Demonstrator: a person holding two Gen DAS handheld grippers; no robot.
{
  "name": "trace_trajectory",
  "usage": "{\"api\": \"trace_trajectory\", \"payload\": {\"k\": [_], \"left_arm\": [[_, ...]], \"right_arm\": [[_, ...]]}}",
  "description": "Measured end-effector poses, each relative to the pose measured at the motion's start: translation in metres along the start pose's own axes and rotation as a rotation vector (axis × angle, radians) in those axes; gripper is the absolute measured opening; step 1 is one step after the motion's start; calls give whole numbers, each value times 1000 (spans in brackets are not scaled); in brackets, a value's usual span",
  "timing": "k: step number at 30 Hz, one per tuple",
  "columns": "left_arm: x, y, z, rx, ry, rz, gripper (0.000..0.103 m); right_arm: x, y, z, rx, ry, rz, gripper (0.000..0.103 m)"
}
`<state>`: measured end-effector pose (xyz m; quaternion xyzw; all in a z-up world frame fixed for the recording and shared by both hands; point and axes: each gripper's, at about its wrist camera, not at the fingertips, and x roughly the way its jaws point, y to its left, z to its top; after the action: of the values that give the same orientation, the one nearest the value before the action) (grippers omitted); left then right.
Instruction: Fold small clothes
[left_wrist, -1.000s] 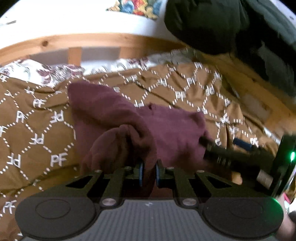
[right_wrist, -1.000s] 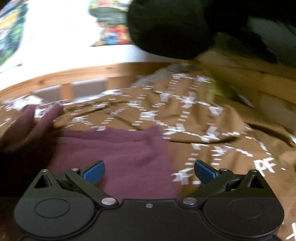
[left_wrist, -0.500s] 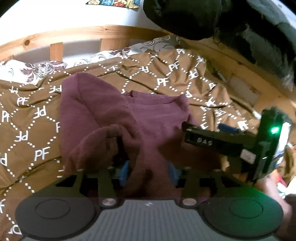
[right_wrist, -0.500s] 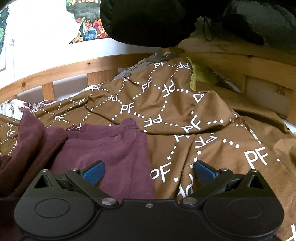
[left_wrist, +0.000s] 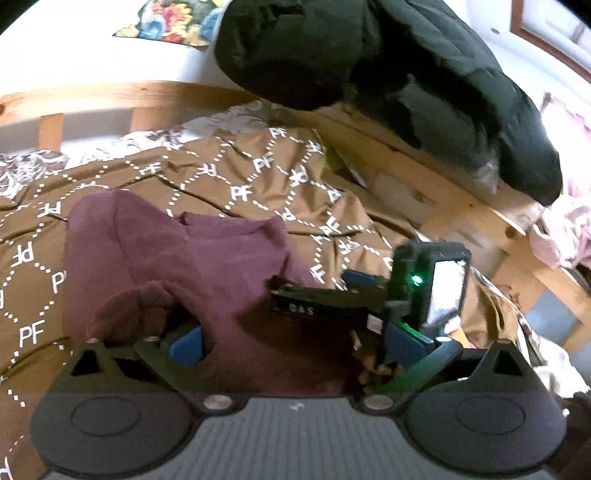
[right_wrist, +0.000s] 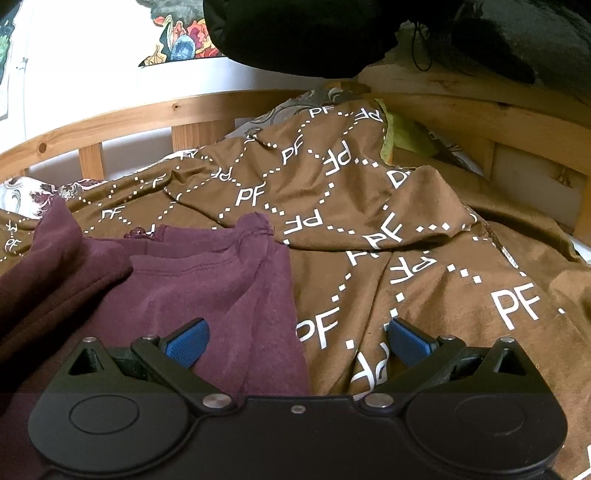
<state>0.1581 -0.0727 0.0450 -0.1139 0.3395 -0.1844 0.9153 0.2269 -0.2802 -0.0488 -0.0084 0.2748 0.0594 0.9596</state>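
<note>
Done: your left claw (left_wrist: 291, 347) had just spread wide, dropping the maroon shirt (left_wrist: 207, 266), half folded on the bed.
Left: right claw (right_wrist: 295, 341), released, could square it.

One maroon garment (left_wrist: 221, 266) lay at the centre of the frame on one brown patterned blanket (left_wrist: 258, 177). Two tools were present, the left tool (left_wrist: 295, 345) at the lower edge and the right tool (left_wrist: 369, 299) at centre right. One black coat (left_wrist: 369, 55) hung at the upper right, and one colourful poster (left_wrist: 173, 18) showed at the upper left.
</note>
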Motion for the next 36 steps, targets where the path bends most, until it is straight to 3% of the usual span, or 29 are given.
{"api": "trace_trajectory", "payload": {"k": [12, 15, 18, 23, 28, 32, 36], "left_arm": [[-10, -14, -3, 70, 1, -30, 102], [-21, -20, -3, 103, -62, -8, 102], [-35, -29, -3, 164, -163, -45, 102], [-38, -47, -9, 275, -232, 93, 102], [-33, -27, -13, 171, -167, 187, 102], [-37, 0, -23, 60, -116, 230, 102], [-41, 20, -35, 30, -54, 284, 102]], "right_arm": [[-8, -5, 1, 19, -68, -56, 102], [-11, -5, 2, 21, -86, -65, 102], [-15, -5, 2, 23, -113, -80, 102], [-24, -5, 5, 21, -171, -92, 102], [-32, -3, 9, 22, -214, 0, 102], [-35, -2, 15, 32, -207, 176, 102], [-37, 1, 28, 32, -191, 375, 102]]}}
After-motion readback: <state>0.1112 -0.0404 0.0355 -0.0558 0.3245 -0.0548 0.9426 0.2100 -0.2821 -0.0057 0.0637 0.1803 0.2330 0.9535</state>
